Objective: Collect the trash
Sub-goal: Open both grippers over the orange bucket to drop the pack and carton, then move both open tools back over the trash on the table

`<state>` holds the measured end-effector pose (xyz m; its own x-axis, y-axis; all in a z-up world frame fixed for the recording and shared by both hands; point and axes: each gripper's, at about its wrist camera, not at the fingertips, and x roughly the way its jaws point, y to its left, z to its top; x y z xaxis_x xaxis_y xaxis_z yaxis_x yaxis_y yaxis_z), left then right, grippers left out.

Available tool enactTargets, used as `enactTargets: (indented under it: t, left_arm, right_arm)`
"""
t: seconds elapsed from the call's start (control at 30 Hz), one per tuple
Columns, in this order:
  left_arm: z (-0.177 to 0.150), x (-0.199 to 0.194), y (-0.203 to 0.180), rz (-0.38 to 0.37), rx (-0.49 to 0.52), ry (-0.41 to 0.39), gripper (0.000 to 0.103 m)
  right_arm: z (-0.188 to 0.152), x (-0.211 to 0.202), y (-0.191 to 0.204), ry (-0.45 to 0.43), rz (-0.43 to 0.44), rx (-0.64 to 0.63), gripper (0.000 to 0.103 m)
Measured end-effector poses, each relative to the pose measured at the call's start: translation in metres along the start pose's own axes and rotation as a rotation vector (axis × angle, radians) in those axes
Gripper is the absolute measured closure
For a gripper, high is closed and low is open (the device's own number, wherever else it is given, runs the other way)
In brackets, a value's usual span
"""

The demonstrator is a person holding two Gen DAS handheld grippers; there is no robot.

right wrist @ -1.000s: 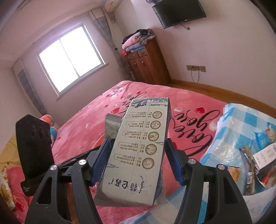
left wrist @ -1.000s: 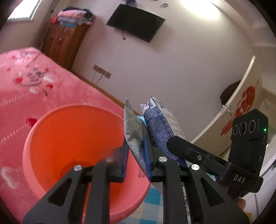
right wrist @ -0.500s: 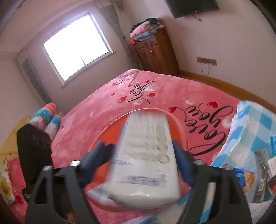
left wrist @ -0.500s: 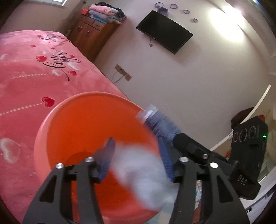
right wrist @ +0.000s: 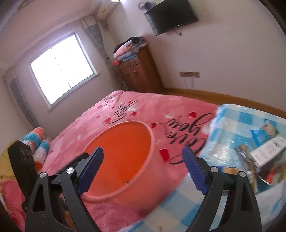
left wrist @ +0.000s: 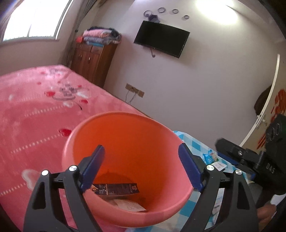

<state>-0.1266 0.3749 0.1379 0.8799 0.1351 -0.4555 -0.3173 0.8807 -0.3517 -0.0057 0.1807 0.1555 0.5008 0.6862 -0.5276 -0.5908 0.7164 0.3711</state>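
Observation:
An orange plastic bin (left wrist: 125,142) stands on the pink bed, also in the right wrist view (right wrist: 123,148). Inside it lie a dark wrapper (left wrist: 116,189) and a pale packet (left wrist: 129,205). My left gripper (left wrist: 141,167) is open and empty just above the bin's mouth. My right gripper (right wrist: 142,169) is open and empty over the bin's near rim. More trash lies on the blue checked cloth (right wrist: 241,121): a blue snack bag (right wrist: 264,133), a white box (right wrist: 268,151) and a dark wrapper (right wrist: 244,157).
The pink bedspread (right wrist: 143,108) fills the left and middle. A wooden cabinet (right wrist: 139,71) with folded clothes and a wall TV (right wrist: 169,16) stand behind. The right gripper's body (left wrist: 250,160) shows at the right of the left wrist view.
Both grippers opened and let go of the silver bag and the blue-and-white packet, which dropped into the bin. Both grippers now hold nothing.

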Motion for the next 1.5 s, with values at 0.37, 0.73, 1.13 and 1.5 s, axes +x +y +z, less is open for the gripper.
enactTargets:
  t: [0.37, 0.73, 1.13, 1.5]
  left_arm:
    - [-0.023, -0.012, -0.036, -0.02, 0.132, -0.009, 0.017]
    - [-0.056, -0.019, -0.084, -0.013, 0.252, 0.004, 0.017]
    - [-0.098, -0.012, -0.142, -0.033, 0.322, 0.063, 0.017]
    - [-0.133, 0.001, -0.188, -0.061, 0.441, 0.127, 0.017]
  right_arm:
    - [-0.047, -0.058, -0.054, -0.069, -0.157, 0.088, 0.013]
    - [-0.093, -0.104, -0.094, -0.191, -0.28, 0.126, 0.008]
    - [-0.119, -0.15, -0.131, -0.288, -0.366, 0.104, 0.005]
    - [-0.134, -0.175, -0.185, -0.282, -0.387, 0.203, 0.005]
